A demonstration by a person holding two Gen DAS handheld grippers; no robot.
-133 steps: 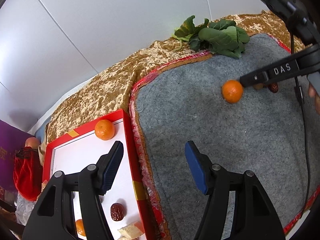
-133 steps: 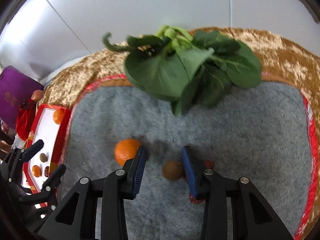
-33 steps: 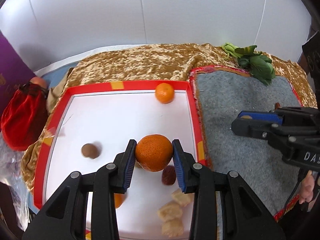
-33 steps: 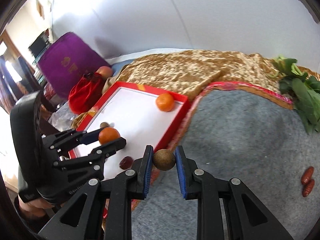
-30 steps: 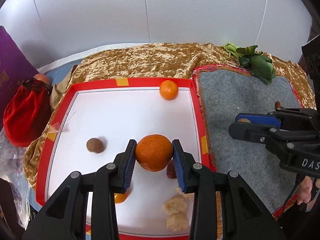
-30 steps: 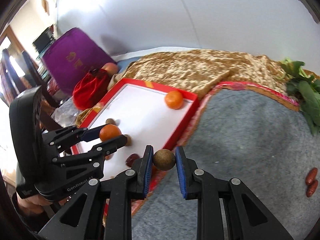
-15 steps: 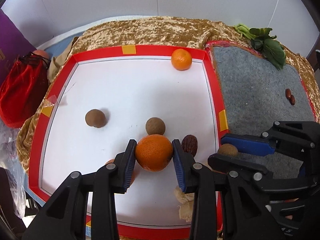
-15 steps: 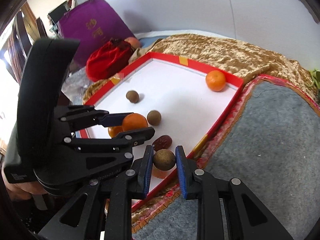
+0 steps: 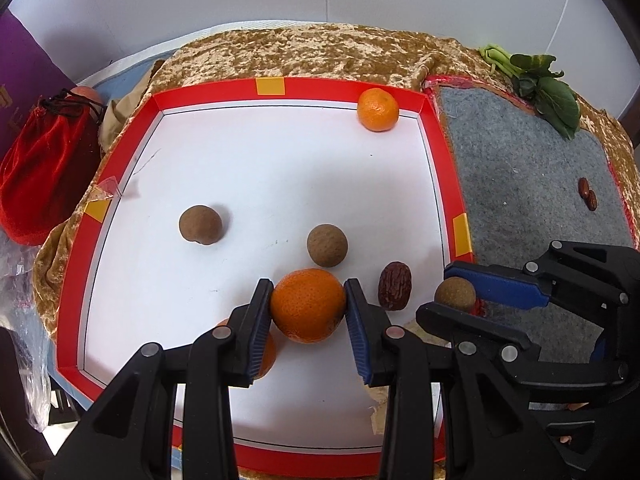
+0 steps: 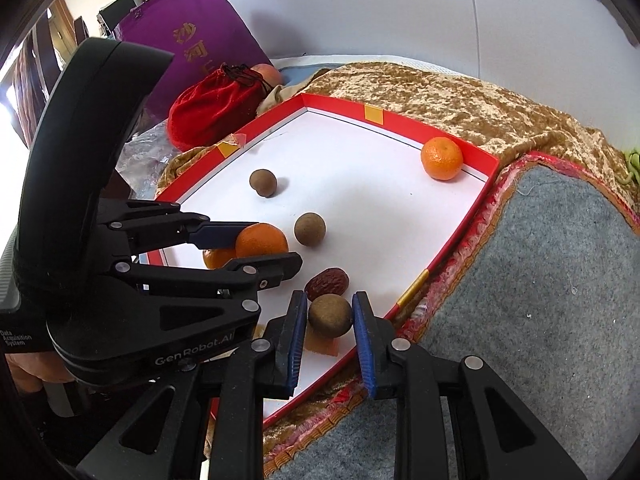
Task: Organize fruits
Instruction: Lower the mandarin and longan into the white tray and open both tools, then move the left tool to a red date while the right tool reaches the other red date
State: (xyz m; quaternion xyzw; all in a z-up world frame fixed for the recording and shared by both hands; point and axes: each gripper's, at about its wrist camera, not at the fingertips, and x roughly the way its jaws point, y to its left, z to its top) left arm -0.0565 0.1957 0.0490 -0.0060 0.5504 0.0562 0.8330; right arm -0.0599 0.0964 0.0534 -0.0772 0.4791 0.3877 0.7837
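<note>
Both jaws hold fruit over the red tray: left gripper squeezes an orange; right gripper, just opening a little, holds a brown ball fruit.

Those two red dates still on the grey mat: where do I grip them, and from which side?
The two dates lie touching, side by side, on the grey mat near its red edge. I would come from above and close across both narrow bodies at mid-length, taking the pair as one bundle. They are small and oblong, so gripping end to end would likely tip them.
</note>
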